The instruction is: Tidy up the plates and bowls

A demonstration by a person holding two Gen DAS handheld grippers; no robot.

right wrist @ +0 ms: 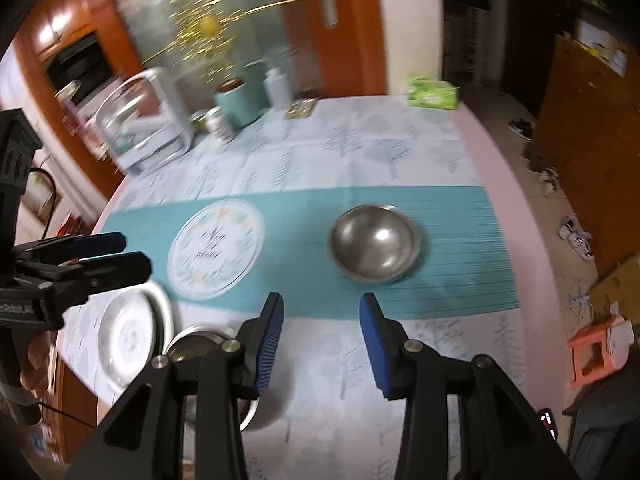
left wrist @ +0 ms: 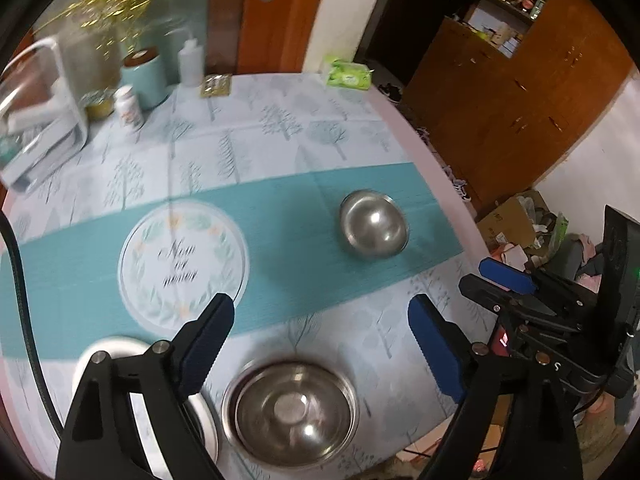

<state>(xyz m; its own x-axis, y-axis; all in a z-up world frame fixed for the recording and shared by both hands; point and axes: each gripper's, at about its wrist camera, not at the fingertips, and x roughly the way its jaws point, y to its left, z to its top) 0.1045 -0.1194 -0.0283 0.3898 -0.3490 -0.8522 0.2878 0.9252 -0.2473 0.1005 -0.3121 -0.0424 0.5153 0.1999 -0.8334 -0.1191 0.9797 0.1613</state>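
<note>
A small steel bowl (left wrist: 374, 225) (right wrist: 376, 244) stands on the teal runner toward the right of the table. A larger steel bowl (left wrist: 291, 408) (right wrist: 196, 346) sits near the front edge, below my open, empty left gripper (left wrist: 320, 344). A white plate (left wrist: 120, 354) (right wrist: 126, 336) lies left of it, partly hidden by my left finger. A printed leaf-pattern plate (left wrist: 182, 266) (right wrist: 216, 246) lies on the runner. My right gripper (right wrist: 322, 340) is open and empty, above the table in front of the small bowl; it also shows in the left wrist view (left wrist: 460, 300).
At the table's back left stand a clear dish rack (left wrist: 40, 120), a teal canister (left wrist: 144, 76), bottles (left wrist: 190, 62) and a jar. A green tissue pack (left wrist: 348, 74) lies at the far edge. The table's rounded edge (left wrist: 440, 184) drops to a cluttered floor at right.
</note>
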